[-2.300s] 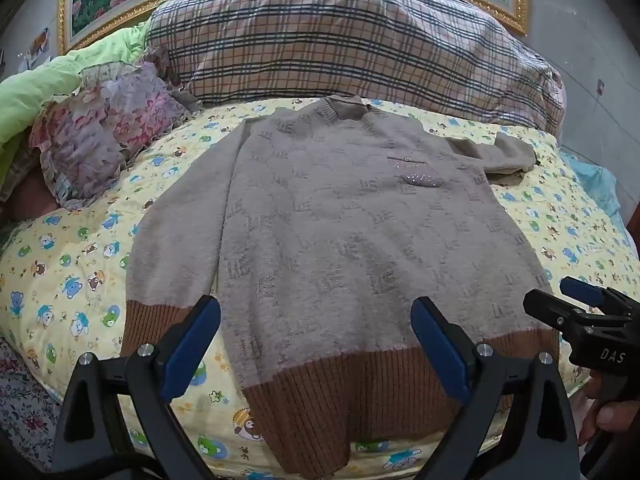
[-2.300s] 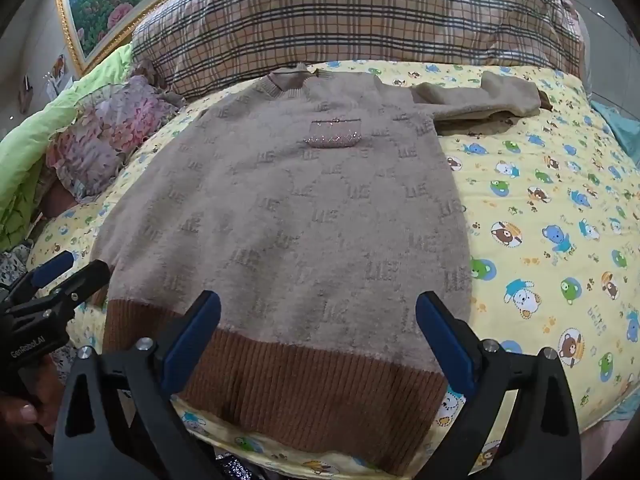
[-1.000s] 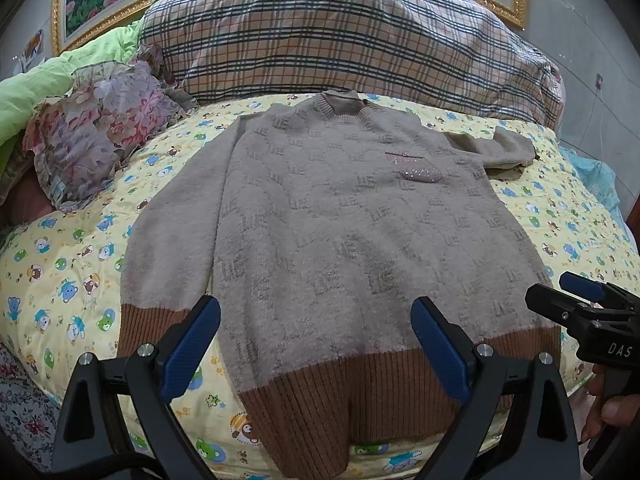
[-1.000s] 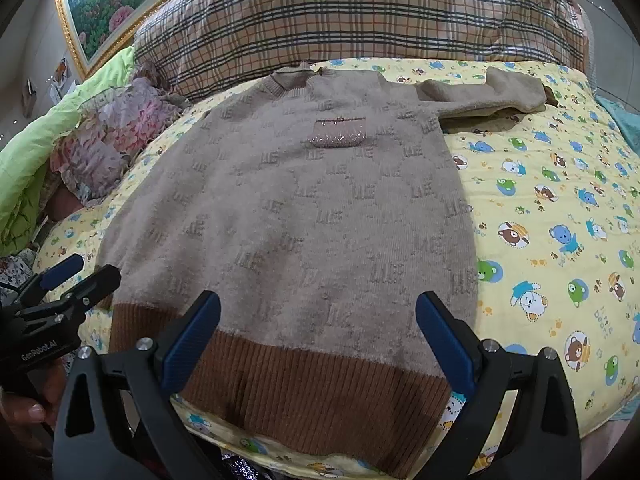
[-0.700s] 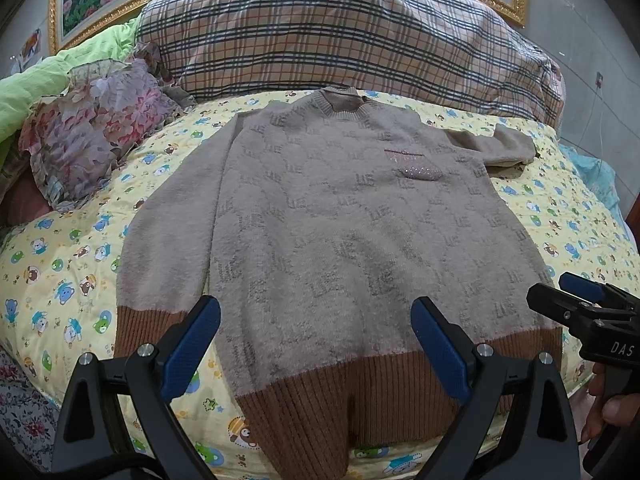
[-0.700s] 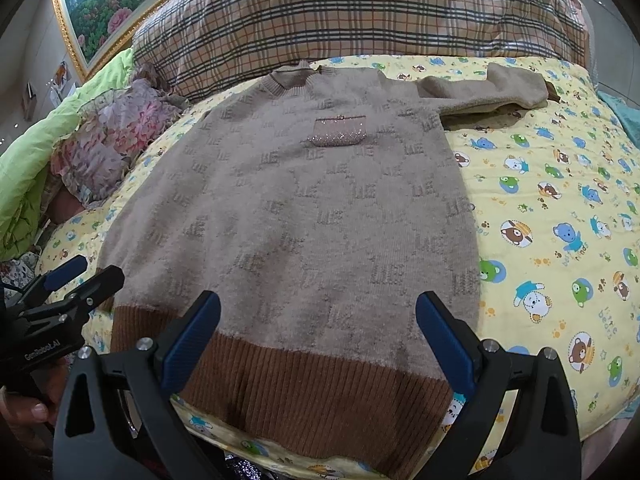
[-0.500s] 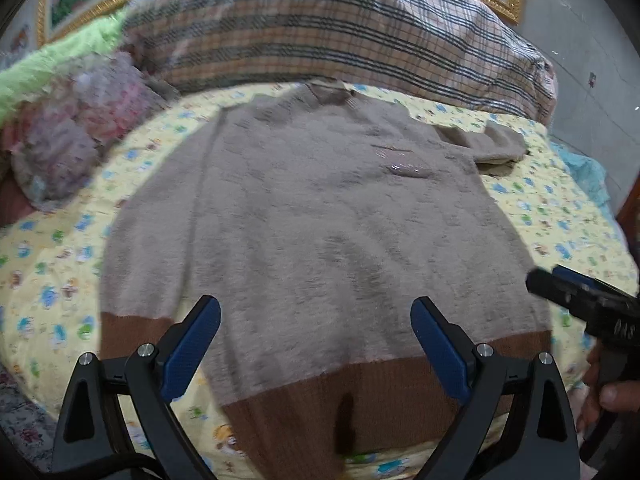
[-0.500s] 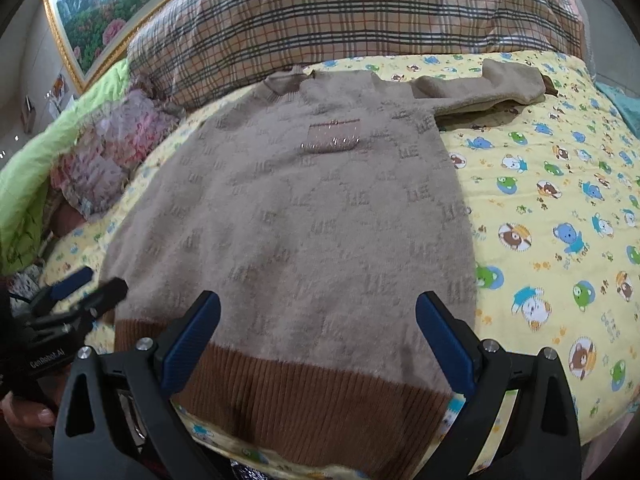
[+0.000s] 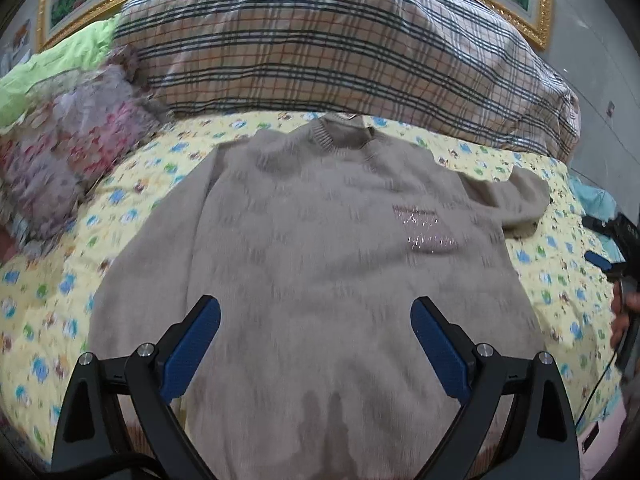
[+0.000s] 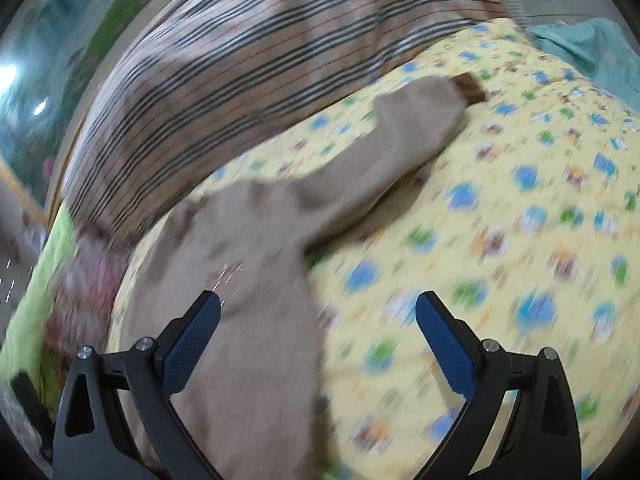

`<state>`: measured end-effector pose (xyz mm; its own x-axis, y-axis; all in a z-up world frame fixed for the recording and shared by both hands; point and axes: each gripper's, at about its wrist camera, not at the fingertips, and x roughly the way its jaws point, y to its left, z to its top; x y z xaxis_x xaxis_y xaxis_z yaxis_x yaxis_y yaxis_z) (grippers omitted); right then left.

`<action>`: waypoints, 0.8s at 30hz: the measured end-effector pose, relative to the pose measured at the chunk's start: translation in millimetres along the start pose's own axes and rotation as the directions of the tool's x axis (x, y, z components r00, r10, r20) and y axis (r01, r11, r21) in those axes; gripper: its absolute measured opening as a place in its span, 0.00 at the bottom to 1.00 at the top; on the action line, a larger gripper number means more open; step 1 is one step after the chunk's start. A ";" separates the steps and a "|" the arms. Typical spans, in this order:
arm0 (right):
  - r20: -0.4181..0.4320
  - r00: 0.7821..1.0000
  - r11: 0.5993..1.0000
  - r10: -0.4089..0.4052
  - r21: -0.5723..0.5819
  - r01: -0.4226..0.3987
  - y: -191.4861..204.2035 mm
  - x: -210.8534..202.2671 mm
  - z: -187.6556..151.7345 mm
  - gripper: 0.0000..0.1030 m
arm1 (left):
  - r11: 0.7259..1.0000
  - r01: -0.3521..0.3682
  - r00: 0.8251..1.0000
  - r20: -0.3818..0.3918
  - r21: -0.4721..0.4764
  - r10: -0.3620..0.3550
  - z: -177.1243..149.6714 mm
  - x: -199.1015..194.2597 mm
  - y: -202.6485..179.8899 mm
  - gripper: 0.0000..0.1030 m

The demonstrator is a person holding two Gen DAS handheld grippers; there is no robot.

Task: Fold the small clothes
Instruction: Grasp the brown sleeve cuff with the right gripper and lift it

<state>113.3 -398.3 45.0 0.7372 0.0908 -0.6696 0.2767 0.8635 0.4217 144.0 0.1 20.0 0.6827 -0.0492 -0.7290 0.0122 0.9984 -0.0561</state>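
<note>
**Sleeve at one o'clock of the right gripper**

Fingers of the right gripper (image 10: pixel 318 336) stand spread wide with nothing between them, over the sweater's side edge and the yellow cartoon-print sheet (image 10: pixel 520 208). The left gripper (image 9: pixel 316 340) is likewise released, hovering above the lower body of the beige knit sweater (image 9: pixel 320 248), which lies face up on the bed, collar at twelve o'clock toward the plaid pillow (image 9: pixel 320 48).

The out-flung sleeve (image 10: pixel 384 152) runs from the shoulder toward one o'clock in the right wrist view, its long axis diagonal, its brown cuff (image 10: pixel 470 86) at the far end. By my judgement the right gripper is the nearer one for bringing that sleeve in.

Both views are motion-blurred. The hem is hidden behind the left gripper's frame, and the other sleeve's cuff is cut off at seven o'clock.
</note>
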 end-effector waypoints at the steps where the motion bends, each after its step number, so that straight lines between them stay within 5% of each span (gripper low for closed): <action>1: 0.020 1.000 1.000 0.014 0.020 -0.014 -9.6 1.5 13.4 0.95 | 1.000 0.020 1.000 -0.013 0.004 -0.020 5.3 6.5 -0.7 0.94; 5: 0.037 0.999 0.995 0.012 0.096 -0.016 -46.6 21.3 62.0 0.85 | 0.998 0.055 0.994 -0.092 -0.022 -0.057 28.5 40.7 1.5 0.89; 14: 0.009 0.989 0.970 -0.147 0.195 0.142 -116.3 102.6 172.5 0.84 | 0.998 -0.031 0.998 -0.061 -0.058 0.027 62.9 87.1 15.3 0.91; 16: -0.021 0.989 0.957 -0.146 0.249 0.147 -133.5 128.8 182.0 0.73 | 0.996 -0.019 0.997 -0.074 -0.083 0.013 65.2 96.0 19.5 0.91; 18: -0.046 0.990 0.946 -0.137 0.291 0.144 -146.4 143.6 181.9 0.27 | 0.996 -0.015 0.996 -0.088 -0.091 0.007 63.5 104.3 21.0 0.91; 20: -0.029 0.987 0.940 -0.156 0.302 0.157 -153.9 139.9 181.6 0.15 | 0.997 -0.025 0.994 -0.107 -0.072 0.017 59.3 111.2 20.6 0.91; 24: 0.066 0.963 0.929 -0.261 0.288 0.232 -166.4 89.0 180.8 0.10 | 0.998 -0.027 0.992 -0.124 -0.063 0.018 55.6 118.0 21.9 0.91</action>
<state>244.3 -623.6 25.8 0.6783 -0.1709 -0.7146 0.6059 0.6803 0.4124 265.5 17.8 -29.3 0.5867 -0.0341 -0.8091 -0.0523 0.9954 -0.0798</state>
